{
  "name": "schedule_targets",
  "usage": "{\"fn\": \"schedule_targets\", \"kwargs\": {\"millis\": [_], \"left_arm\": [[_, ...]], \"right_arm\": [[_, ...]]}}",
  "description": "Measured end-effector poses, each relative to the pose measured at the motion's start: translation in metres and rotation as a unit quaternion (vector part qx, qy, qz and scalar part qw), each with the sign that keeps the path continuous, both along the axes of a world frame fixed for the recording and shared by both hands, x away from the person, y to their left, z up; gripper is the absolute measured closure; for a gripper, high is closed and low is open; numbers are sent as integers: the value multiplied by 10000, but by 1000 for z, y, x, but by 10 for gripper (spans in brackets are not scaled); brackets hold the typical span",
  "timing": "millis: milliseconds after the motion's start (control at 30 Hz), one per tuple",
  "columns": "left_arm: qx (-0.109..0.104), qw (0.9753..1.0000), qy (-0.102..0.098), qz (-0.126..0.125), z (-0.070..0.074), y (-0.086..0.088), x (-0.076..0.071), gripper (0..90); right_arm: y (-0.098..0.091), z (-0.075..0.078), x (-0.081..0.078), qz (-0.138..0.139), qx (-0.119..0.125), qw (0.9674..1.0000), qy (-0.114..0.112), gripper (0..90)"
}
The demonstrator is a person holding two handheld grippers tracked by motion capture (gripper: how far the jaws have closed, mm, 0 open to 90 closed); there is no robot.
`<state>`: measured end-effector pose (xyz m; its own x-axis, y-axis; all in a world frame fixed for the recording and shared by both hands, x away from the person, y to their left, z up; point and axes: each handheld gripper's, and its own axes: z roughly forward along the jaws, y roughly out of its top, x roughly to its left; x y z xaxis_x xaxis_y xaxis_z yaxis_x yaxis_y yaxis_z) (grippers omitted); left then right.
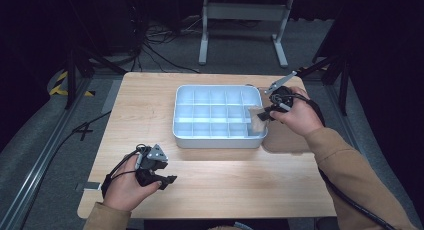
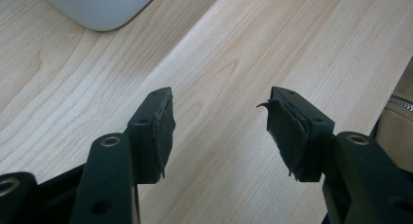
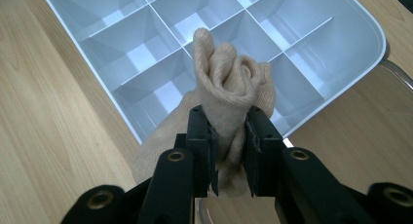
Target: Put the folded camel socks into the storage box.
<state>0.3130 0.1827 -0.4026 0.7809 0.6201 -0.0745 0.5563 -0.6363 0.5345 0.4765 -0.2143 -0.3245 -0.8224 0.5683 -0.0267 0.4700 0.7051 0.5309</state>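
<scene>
A white divided tray (image 1: 182, 127) with several compartments sits in the middle of the wooden table (image 1: 150, 97). My right gripper (image 1: 263, 113) hovers over the tray's right end, shut on a rolled beige sock (image 1: 258, 121). In the right gripper view the beige sock (image 3: 229, 85) bulges up between the black pads (image 3: 208, 151), above the tray (image 3: 363, 34). My left gripper (image 1: 166, 181) rests low near the table's front left, jaws apart. In the left gripper view its pads (image 2: 164, 134) stand wide with bare wood between them and the tray's corner (image 2: 102, 12) beyond.
A flat tan board (image 1: 285, 140) lies on the table beside the tray's right side, under my right hand. Beyond the table are a white desk frame (image 1: 245, 20) and floor cables (image 1: 160, 45). A beige sleeve (image 2: 397, 126) edges the left gripper view.
</scene>
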Motion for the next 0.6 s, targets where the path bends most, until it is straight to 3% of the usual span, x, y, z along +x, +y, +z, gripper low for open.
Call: {"fn": "schedule_targets", "kwargs": {"millis": [233, 600], "left_arm": [[8, 10000, -23, 54, 0, 4, -2, 438], [34, 10000, 40, -1, -1, 2, 0, 439]], "right_arm": [[5, -2, 6, 83, -236, 9997, 82, 752], [9, -17, 14, -28, -532, 9984, 164, 752]]}}
